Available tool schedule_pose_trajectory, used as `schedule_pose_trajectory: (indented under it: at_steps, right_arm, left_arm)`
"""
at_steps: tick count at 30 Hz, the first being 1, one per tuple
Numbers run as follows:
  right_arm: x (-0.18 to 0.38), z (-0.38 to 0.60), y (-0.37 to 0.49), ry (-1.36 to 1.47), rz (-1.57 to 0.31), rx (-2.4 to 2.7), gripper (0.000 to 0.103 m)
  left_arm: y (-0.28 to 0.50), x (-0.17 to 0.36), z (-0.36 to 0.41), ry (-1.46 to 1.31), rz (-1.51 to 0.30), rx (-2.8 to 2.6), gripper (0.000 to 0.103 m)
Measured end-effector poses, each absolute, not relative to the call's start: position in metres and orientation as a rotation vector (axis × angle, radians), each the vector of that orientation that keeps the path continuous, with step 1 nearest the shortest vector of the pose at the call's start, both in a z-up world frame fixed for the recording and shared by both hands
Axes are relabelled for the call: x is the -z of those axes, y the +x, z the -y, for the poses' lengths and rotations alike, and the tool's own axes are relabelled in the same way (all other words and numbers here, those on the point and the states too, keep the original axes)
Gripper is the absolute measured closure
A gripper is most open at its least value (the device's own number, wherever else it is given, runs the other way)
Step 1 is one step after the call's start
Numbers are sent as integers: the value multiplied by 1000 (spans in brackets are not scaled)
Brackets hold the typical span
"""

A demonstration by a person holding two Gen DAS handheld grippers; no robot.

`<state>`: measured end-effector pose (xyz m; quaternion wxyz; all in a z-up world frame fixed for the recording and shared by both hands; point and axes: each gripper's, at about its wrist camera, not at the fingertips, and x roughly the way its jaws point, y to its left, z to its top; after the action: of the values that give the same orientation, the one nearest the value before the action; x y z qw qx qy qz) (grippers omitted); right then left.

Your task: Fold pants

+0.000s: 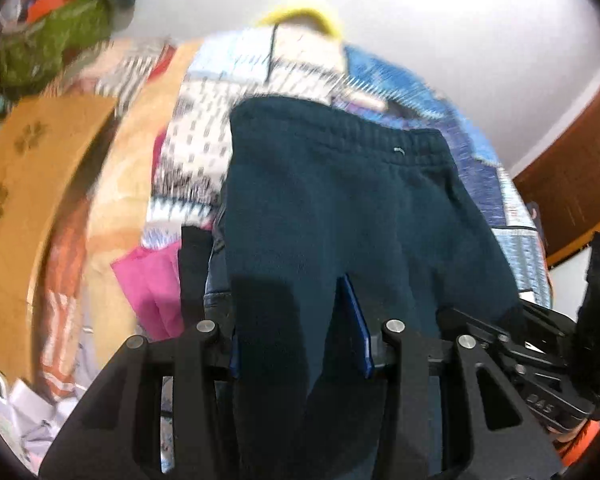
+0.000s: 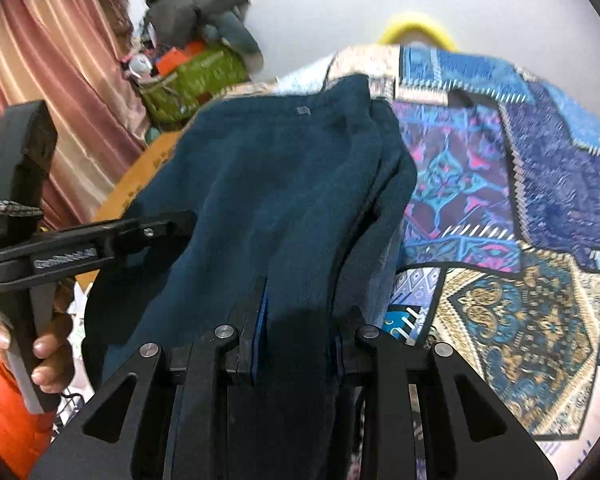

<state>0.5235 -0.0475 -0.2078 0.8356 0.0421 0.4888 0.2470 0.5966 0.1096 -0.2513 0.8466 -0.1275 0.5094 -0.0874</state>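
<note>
**Both grippers carry the pants over the bedspread**

The dark teal fleece pants (image 1: pixel 332 208) are lifted clear of the surface, draped from near to far with the elastic waistband (image 1: pixel 340 132) at the far end, hanging over the patchwork bedspread (image 2: pixel 520 208). The left gripper (image 1: pixel 300 320) has its blue-padded fingers (image 1: pixel 356 324) closed on a thick bunch of the fabric at the near end; the right gripper (image 2: pixel 300 328) likewise pinches the near cloth between its pads. In the right wrist view the left gripper's body sits just to the left, held by the person's hand (image 2: pixel 40 356).

The step in hand looks like the carry and lay-out: the pants appear already doubled lengthwise, since a second layer edge shows along the right side (image 2: pixel 384 168). I cannot tell whether the legs line up neatly.

The next move would call for lowering the cloth flat onto the bedspread, keeping both grips level so the layers do not slide apart, then bringing the near end toward the waistband. The blur suggests quick motion; fleece this thick may bunch.

Clutter, including a green bag (image 2: pixel 188 80), lies far left.
</note>
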Motion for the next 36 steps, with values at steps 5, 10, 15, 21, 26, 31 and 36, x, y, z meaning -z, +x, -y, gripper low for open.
schedule_pose_trajectory:
  at_steps: [5,10,15,21,26,31,36]
  right_arm:
    - [211,49,516,46,-1041,-537,77]
    - [199,53,494,11,-1028,-511,73]
    - [177,65,471,0,-1000,-488,65]
    - [124,86,427,36,-875,-485,60]
    - [63,105,370,67,-710,-492,60]
    - [9,116,303,45,-548,-500,59]
    - [-25,120,237,28,-406,-519,60]
  left_arm:
    - [594,283,-121,-330,-1078,175,57]
    - [577,272,-119,-281,-1068,115,57]
    - [553,248,-117,-192,-1056,42,57]
    - [499,188,-105,-120,-954,50,57]
    - [433,123,-90,-91,-810,108,57]
    - [348,57,-66,-33,-617,152,56]
    - [267,13,-45,-4,-461,164,56]
